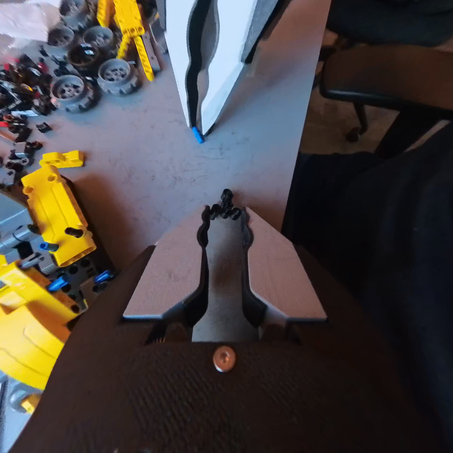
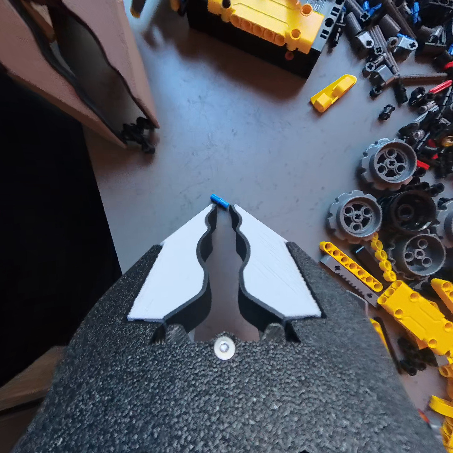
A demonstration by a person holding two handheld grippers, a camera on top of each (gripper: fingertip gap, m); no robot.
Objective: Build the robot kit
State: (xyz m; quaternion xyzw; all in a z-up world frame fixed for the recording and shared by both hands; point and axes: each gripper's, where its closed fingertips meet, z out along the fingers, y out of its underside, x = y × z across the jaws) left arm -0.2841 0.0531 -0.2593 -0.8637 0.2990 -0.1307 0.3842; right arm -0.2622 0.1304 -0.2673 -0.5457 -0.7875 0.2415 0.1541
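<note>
My left gripper (image 1: 226,211) is shut on a small black connector piece (image 1: 226,207) at its tips, near the table's right edge. It also shows in the right wrist view (image 2: 139,134), top left, with the black piece (image 2: 138,136) in it. My right gripper (image 2: 222,205) is shut on a short blue pin (image 2: 219,201) held crosswise at its tips. It shows in the left wrist view (image 1: 199,133) as the white gripper coming down from the top, with the blue pin (image 1: 197,134) at its tips. Both are over the grey table (image 1: 147,152).
Grey wheels (image 1: 112,76) and a heap of small dark parts (image 1: 19,81) lie at the far left. A yellow and black built block (image 1: 58,218) and yellow beams (image 2: 350,267) lie nearby. More wheels (image 2: 355,215) sit right. A dark chair (image 1: 382,81) stands beyond the table edge. My hands' fingertips stand some 9 centimetres from each other.
</note>
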